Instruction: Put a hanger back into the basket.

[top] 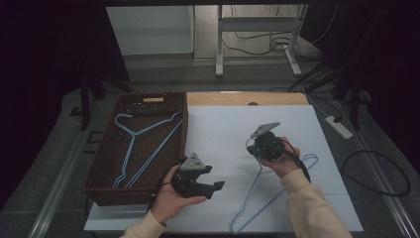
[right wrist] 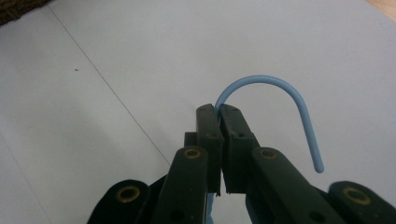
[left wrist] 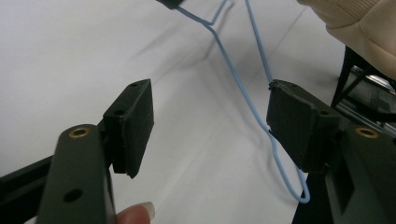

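Blue wire, and we clamp the right hand-held gripper tight on the hanger at its hook, just right of the wicker basket on the table. Our left hand-held gripper gapes wide, empty, between basket and hanger.

Left gripper: held low in the left hand, jaws wide apart.
Right gripper: jaws pressed together, apparently tilted downward, right hand gripping from behind.
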### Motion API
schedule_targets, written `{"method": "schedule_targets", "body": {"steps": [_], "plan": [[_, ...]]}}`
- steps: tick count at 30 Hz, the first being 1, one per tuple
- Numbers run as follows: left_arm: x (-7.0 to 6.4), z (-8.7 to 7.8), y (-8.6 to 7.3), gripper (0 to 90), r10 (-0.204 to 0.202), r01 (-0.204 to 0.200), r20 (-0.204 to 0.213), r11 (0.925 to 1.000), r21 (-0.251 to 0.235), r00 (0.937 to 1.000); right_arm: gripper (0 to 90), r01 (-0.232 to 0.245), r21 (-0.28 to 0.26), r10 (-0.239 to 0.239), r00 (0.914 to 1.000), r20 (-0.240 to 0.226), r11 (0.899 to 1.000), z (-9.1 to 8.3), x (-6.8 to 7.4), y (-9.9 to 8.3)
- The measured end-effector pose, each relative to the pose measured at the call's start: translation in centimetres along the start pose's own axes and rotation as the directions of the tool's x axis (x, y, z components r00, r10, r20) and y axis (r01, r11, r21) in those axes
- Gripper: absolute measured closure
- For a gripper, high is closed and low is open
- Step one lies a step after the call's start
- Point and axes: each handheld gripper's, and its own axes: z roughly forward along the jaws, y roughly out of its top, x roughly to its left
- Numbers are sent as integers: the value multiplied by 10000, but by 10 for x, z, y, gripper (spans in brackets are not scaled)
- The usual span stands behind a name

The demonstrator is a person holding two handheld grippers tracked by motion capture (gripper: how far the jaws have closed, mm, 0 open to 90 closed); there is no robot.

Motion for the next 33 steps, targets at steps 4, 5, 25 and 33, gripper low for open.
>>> {"method": "schedule_targets", "body": {"steps": [4,5,25,33], "plan": [[-4,18,1,327,-18,10,277,9996,273,9996,880,-4,-48,5,10000,52,10000,-1,2,0],[-6,22,2,326,93,-99,144,9992,388,9999,880,-13,-63,13,10000,52,10000,-2,2,0],[-14,104,7,370,-390,177,1335,9874,1573,9903,880,-64,-314,71,9997,232,9995,-8,5,1],[-13,121,7,666,-625,274,1770,9806,1942,9822,879,-49,-592,63,9997,237,9982,-10,6,1]]}}
